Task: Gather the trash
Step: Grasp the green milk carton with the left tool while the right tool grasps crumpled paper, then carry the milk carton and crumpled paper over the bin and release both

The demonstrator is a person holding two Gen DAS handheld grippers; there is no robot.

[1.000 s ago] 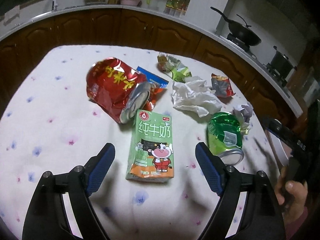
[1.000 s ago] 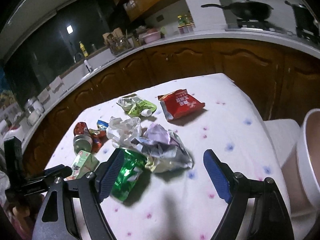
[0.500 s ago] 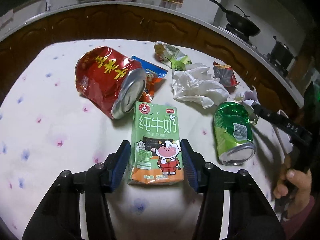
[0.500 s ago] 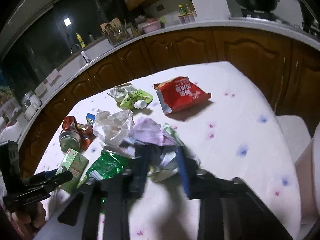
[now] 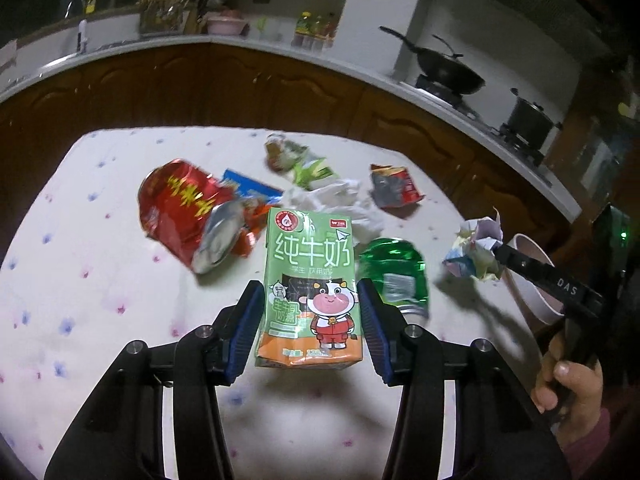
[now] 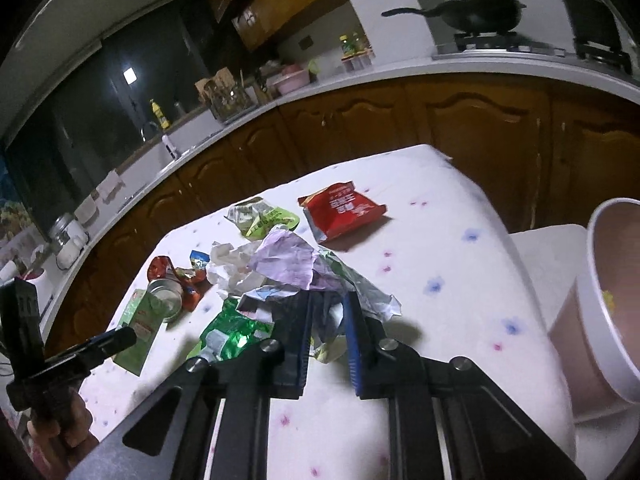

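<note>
My left gripper [image 5: 310,312] is shut on a green milk carton [image 5: 310,280] and holds it lifted above the white flowered tablecloth [image 5: 80,300]. My right gripper [image 6: 326,320] is shut on a crumpled wad of purple and silver wrappers [image 6: 296,268], also raised; the wad shows at the right of the left wrist view [image 5: 476,252]. On the cloth lie a crushed red can [image 5: 180,212], a crushed green can [image 5: 394,272], white tissue [image 5: 340,200], a red snack bag [image 6: 340,212] and a green pouch [image 6: 268,216].
A pinkish bin with a white rim [image 6: 608,300] stands off the table's right edge. Dark wooden kitchen cabinets [image 6: 440,120] and a white counter curve behind the table. A blue wrapper [image 5: 248,188] lies by the red can.
Both grippers closed: the left one on the milk carton and lifted it off the cloth, the right one on the wrapper wad and raised it.
</note>
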